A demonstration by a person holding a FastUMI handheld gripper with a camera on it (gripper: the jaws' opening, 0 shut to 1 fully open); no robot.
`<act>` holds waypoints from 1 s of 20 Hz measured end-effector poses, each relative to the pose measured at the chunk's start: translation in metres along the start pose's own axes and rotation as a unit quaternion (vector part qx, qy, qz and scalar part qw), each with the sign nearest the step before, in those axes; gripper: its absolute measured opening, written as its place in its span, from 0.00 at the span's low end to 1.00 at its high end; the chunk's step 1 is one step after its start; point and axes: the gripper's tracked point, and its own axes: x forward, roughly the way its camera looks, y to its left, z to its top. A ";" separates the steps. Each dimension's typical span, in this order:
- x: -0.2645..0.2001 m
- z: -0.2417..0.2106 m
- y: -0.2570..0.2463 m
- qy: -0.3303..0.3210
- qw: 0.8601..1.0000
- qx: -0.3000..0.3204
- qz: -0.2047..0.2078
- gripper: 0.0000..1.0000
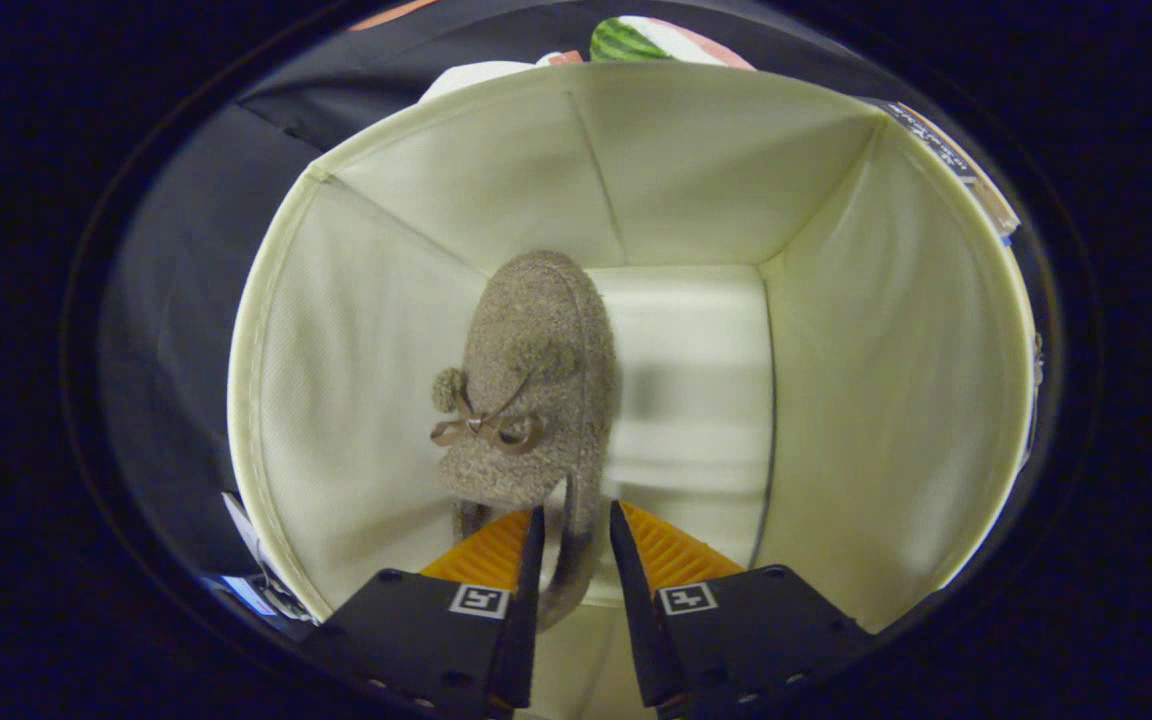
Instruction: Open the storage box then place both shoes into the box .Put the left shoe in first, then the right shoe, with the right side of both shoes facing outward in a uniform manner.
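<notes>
The claw (576,520) reaches down into the open storage box (896,400) and pinches the heel rim of a fuzzy brown shoe (536,380) between its two fingers, which stand close together with only the thin collar of the shoe between them. The shoe hangs toe-down along the left half of the box, near the left wall, its bow and pompoms turned up toward the camera. The pale floor of the box (686,400) shows bare to the right of it.

The grip is slight: a narrow strip of soft fabric, so the shoe could slip free or twist as it goes down. If it drops now it may tumble flat across the floor and take the room meant for the second shoe. It could also roll so that the wrong side faces outward. The soft walls may catch the toe and tip the shoe, or the fingers may drag the collar back up on release.
</notes>
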 end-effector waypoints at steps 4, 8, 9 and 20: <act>-0.040 -0.003 -0.004 -0.019 0.999 -0.032 0.014 0.69; -0.086 -0.004 -0.013 -0.042 0.997 -0.057 0.035 0.77; -0.098 -0.005 -0.017 -0.049 0.996 -0.068 0.041 0.80; -0.171 -0.005 -0.130 -0.103 0.988 -0.108 0.044 0.96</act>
